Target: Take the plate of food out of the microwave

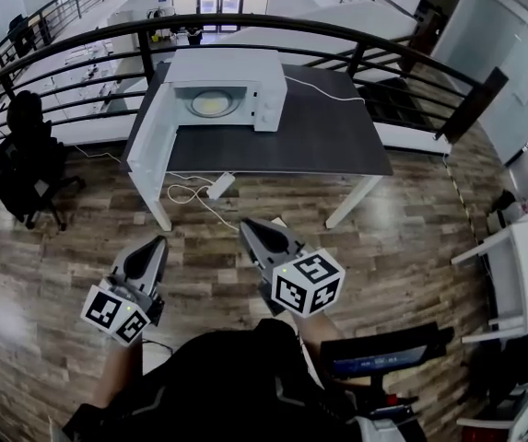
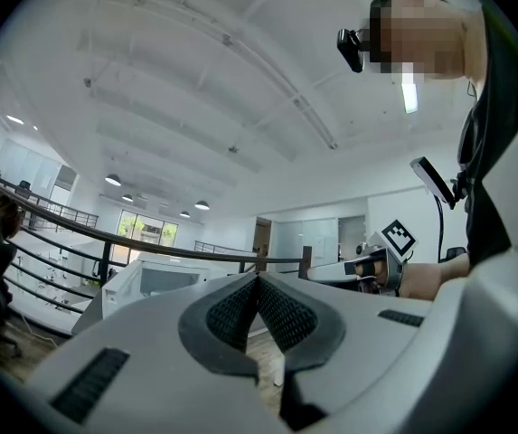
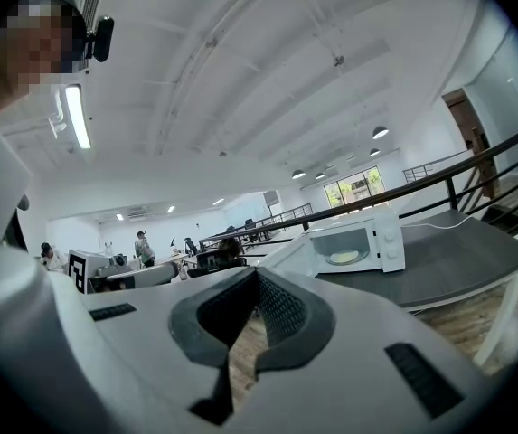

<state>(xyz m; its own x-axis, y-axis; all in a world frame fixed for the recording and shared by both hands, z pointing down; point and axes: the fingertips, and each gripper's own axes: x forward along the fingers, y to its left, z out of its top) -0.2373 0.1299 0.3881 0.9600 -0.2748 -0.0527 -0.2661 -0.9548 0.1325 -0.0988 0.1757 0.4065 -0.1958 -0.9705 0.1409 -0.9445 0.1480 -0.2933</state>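
Wood-plank flooring (image 1: pixel 411 247) spreads under a mezzanine ringed by a dark railing (image 1: pixel 337 35). Low in the head view, the left gripper (image 1: pixel 158 241) and right gripper (image 1: pixel 248 226) are held side by side over bare floor. Each has its jaws pressed together at the tips with nothing between them, as each gripper's own view confirms.

Beyond them a white cable and plug strip (image 1: pixel 219 186) lie on the floor, and then comes the dark table (image 1: pixel 319 136). The white microwave (image 1: pixel 245 67) stands toward the table's left end with its door (image 1: pixel 151 141) swung fully open to the left. The plate of food (image 1: pixel 213 105) sits inside the cavity, pale and round.

This looks like the approach step, since both grippers are well short of the table and the plate is untouched. The next move probably calls for closing in on the table, parting one gripper's jaws, and reaching level into the cavity to take the plate by its rim.
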